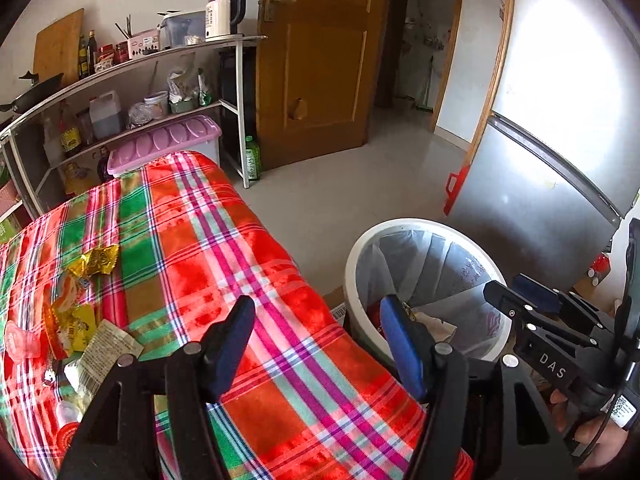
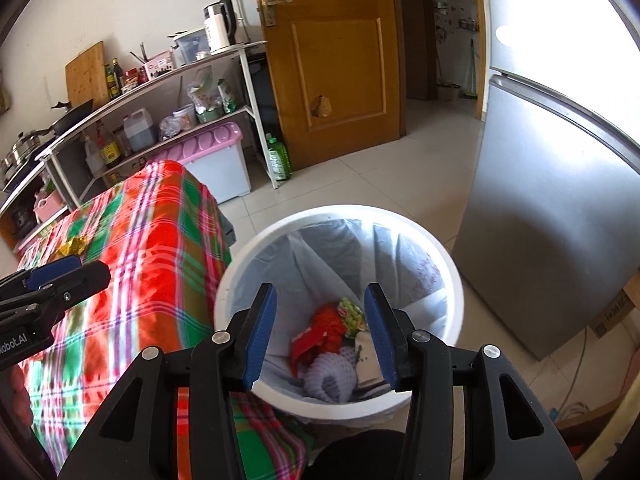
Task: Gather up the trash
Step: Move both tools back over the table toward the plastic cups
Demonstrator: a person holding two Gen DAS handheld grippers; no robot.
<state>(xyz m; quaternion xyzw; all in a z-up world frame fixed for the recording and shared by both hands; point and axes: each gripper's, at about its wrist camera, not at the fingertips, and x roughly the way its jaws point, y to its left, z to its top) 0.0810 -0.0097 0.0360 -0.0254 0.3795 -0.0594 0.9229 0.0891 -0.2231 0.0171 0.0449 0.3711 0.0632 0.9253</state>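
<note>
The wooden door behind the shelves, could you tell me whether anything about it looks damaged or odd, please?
Yes. The door has a ragged hole broken through its lower panel, with pale splintered material showing where the brown surface is gone. The rest of the door and its handle look intact.

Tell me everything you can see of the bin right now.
The bin is a round white plastic tub, upright on the tiled floor beside the table's plaid cloth and near the fridge. A pale translucent liner hangs inside. At the bottom lie red wrappers, a green packet and white foam netting. No lid visible. The right tool hovers open above.
</note>
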